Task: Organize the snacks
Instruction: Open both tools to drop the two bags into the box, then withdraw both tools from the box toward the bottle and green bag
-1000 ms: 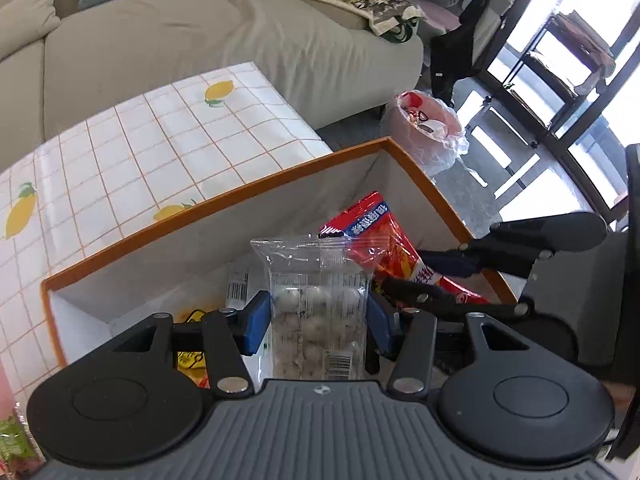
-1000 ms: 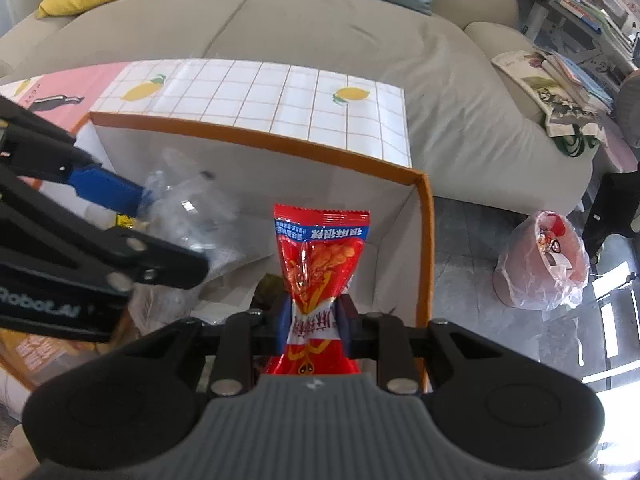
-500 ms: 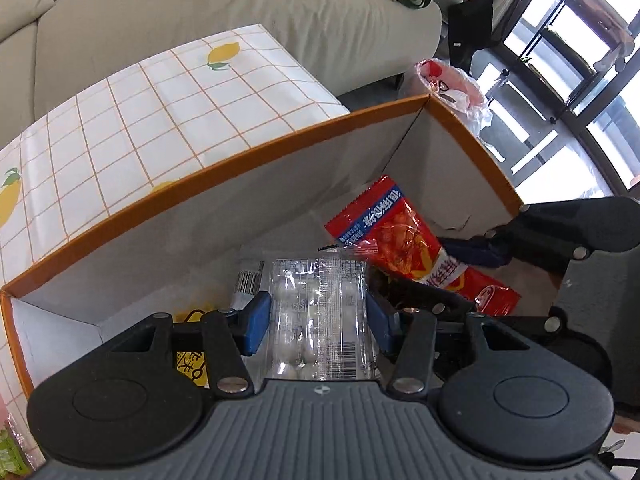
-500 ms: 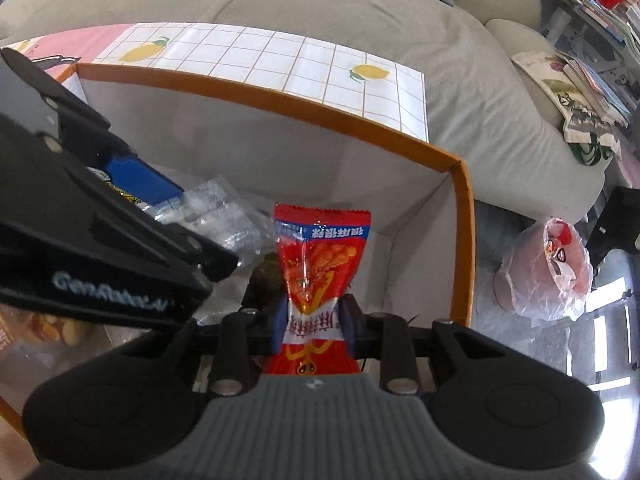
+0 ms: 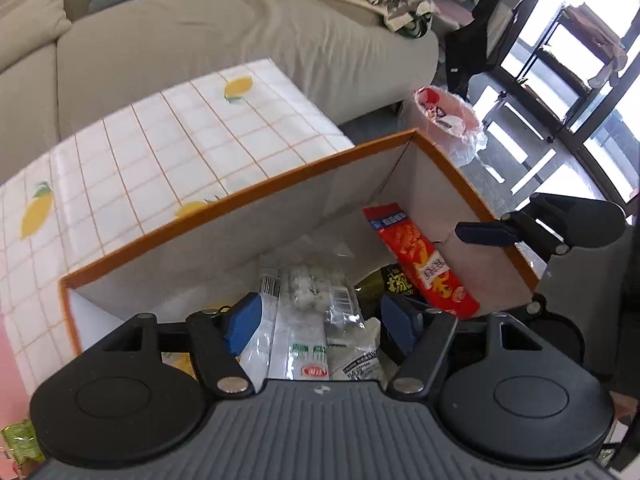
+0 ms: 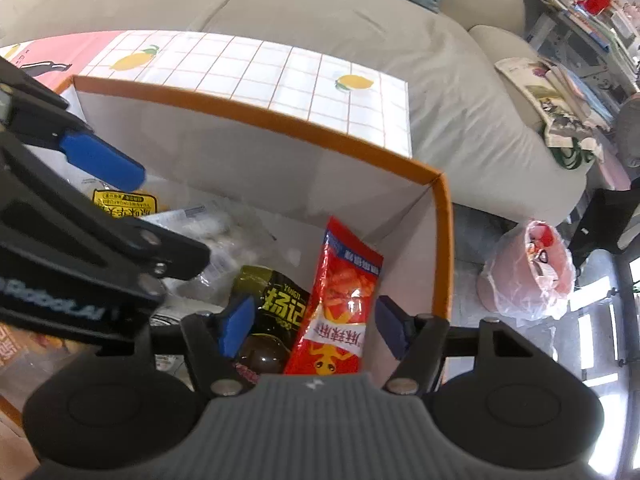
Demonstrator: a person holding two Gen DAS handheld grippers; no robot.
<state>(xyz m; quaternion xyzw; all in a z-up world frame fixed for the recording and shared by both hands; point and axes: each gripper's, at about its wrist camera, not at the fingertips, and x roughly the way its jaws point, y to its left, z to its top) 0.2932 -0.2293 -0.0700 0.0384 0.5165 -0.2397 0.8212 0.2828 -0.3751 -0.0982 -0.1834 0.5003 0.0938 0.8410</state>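
While both pairs of jaws were opening, nothing was pinched. The left gripper (image 5: 320,316) had its blue pads spread clear of the clear packet (image 5: 316,300) lying between them; the right gripper (image 6: 312,328) stood equally wide around the red snack bag (image 6: 340,304), which leaned free against the dark packet (image 6: 280,300) just left of it, all inside the orange-rimmed box (image 6: 440,240). The likeliest trouble, I judged, was a pad catching loose film on withdrawal and dragging a packet back out, or the two grippers, close together over the box, knocking one another. Both pointed steeply down into the box, side by side.
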